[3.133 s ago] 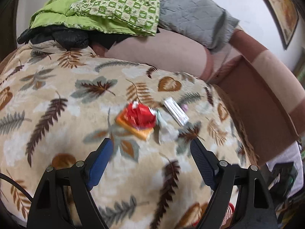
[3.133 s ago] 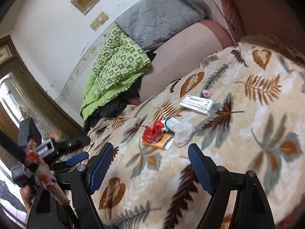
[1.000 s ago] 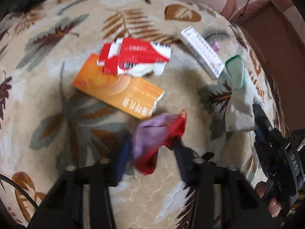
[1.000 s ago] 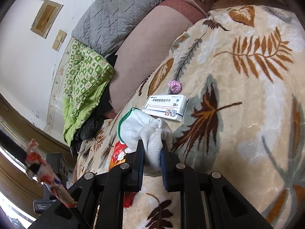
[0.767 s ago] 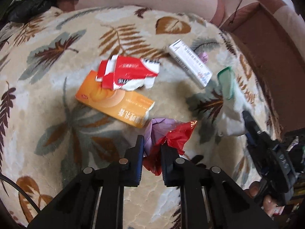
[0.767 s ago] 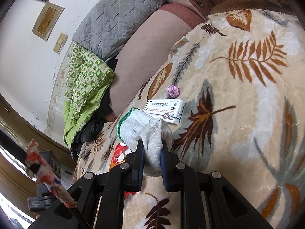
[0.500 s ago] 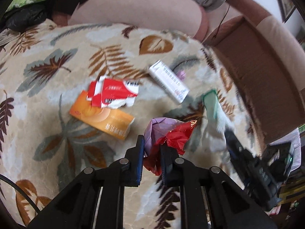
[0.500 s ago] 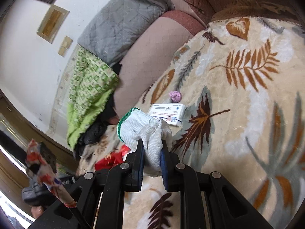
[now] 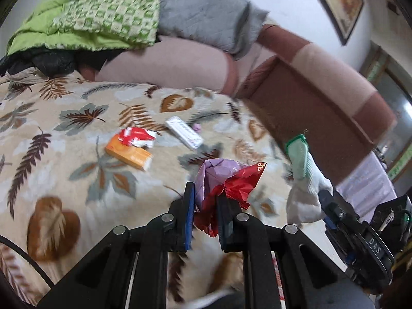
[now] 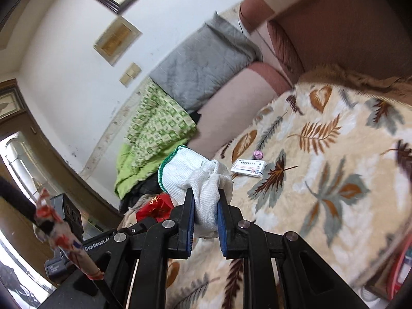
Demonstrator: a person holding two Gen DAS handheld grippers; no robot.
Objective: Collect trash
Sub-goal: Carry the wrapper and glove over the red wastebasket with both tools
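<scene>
Left claw (image 9: 204, 206) pinching red wrapper (image 9: 235, 185), right claw (image 10: 204, 207) — white glove (image 10: 198, 177)

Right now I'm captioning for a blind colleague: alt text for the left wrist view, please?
The left gripper pinches a crumpled red and lilac plastic wrapper above a leaf-patterned beige blanket, where an orange carton remains.

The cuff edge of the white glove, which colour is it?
Green. The glove is knitted white with a green cuff trim, clearest in the right wrist view.
</scene>
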